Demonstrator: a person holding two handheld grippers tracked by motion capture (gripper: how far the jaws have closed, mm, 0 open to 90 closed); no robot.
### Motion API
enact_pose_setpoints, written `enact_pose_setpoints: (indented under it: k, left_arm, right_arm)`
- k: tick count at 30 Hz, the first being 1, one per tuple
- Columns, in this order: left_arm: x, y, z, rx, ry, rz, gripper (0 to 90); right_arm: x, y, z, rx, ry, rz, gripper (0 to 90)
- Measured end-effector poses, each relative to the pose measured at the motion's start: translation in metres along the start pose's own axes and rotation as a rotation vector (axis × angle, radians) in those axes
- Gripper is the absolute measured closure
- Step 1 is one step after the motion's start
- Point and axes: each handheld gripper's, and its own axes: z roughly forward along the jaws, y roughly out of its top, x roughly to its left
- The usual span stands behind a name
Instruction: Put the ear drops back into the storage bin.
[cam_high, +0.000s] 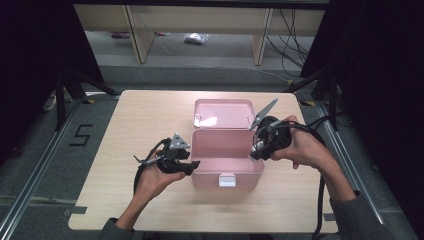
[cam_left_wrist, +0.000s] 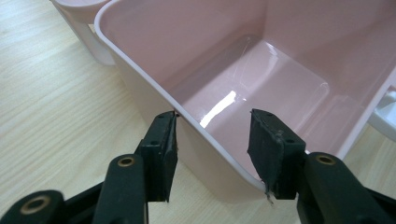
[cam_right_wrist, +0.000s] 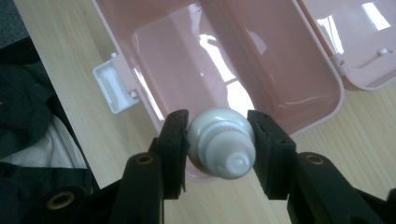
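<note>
A pink plastic box (cam_high: 225, 150) stands open and empty mid-table, its lid (cam_high: 222, 112) laid back behind it. My left gripper (cam_high: 192, 165) is at the box's left wall. In the left gripper view its jaws (cam_left_wrist: 212, 149) are apart and straddle the box's rim (cam_left_wrist: 149, 79), one outside and one inside, with the outer fingertip touching the rim. My right gripper (cam_high: 257, 150) hovers over the box's right rim. In the right gripper view it (cam_right_wrist: 218, 145) is shut on a white screw-capped tube (cam_right_wrist: 222, 144), cap end toward the camera, above the box (cam_right_wrist: 187, 56).
The box has a white latch (cam_high: 227, 180) on its front wall, also visible as the latch (cam_right_wrist: 112, 88). The wooden table (cam_high: 140, 130) has bare room left of the box and along its front. The lid (cam_right_wrist: 355, 42) lies beyond the hinge.
</note>
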Motion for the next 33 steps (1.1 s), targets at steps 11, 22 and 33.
enact_pose_setpoints:
  k: [11,22,33]
  left_arm:
    - [0.0,0.0,0.0,-0.001,-0.002,-0.001,51.7]
    - [0.0,0.0,0.0,-0.002,-0.006,-0.003,51.6]
    - [0.0,0.0,0.0,-0.002,-0.005,-0.003,51.6]
  right_arm:
    - [0.0,0.008,0.013,0.019,0.014,-0.005,60.3]
    - [-0.003,0.01,0.034,0.053,0.034,0.002,60.4]
    - [-0.004,0.007,0.051,0.082,0.053,0.011,60.3]
